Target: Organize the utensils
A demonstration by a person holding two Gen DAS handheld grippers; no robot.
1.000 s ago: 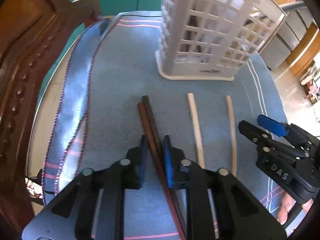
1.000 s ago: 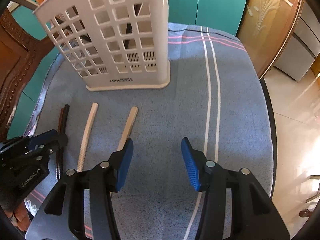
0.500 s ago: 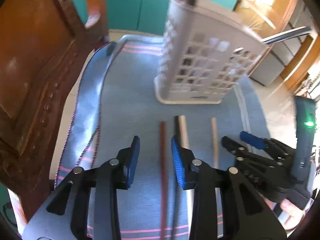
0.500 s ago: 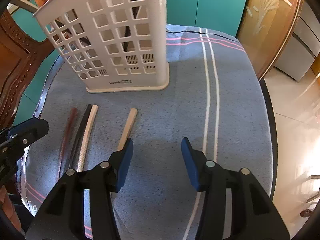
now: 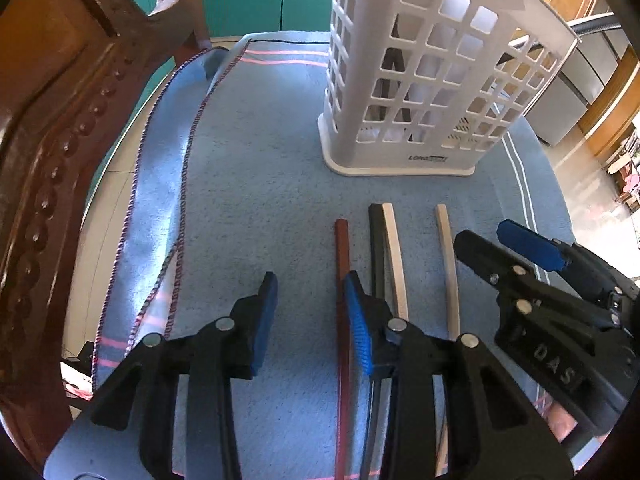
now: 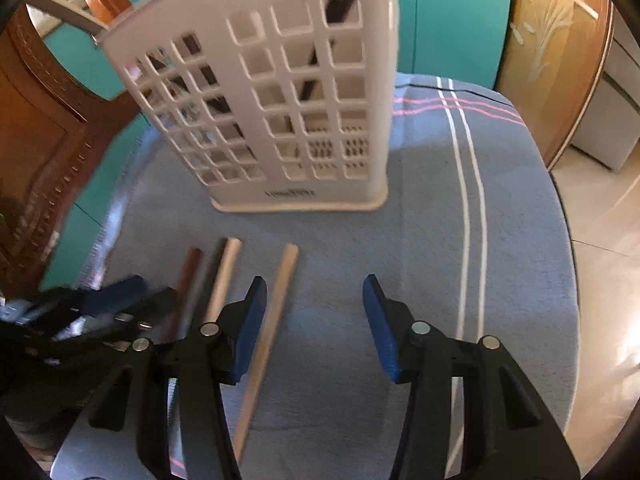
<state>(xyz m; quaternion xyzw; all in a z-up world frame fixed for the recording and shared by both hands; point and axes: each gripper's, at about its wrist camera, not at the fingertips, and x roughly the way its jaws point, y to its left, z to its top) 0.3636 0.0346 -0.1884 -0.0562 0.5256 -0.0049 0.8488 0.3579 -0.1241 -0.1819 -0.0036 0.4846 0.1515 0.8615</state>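
Note:
Several chopsticks lie side by side on the blue cloth (image 5: pixel 260 160): a red-brown one (image 5: pixel 342 256), a black one (image 5: pixel 375 248) touching a pale one (image 5: pixel 394 256), and a second pale one (image 5: pixel 448 264). My left gripper (image 5: pixel 312 320) hovers over them with its jaws opening. The red-brown stick lies on the cloth just inside the right pad, not pressed. To the right, my right gripper (image 6: pixel 316 320) stands open and holds nothing. The rightmost pale stick (image 6: pixel 276 308) runs under its left finger. A white lattice utensil holder (image 5: pixel 420 80) stands upright behind the sticks, with dark utensils inside.
A carved wooden chair back (image 5: pixel 48 120) rises close on the left. The cloth's folded hem (image 5: pixel 160 200) lies along that side. The table edge drops to a tiled floor (image 6: pixel 600 240) on the right. Teal cabinet doors (image 6: pixel 452 20) stand behind.
My left gripper has let go of the red-brown and black sticks and opened. The two sticks now lie apart on the cloth, the black one against a pale stick. The right gripper stayed open.

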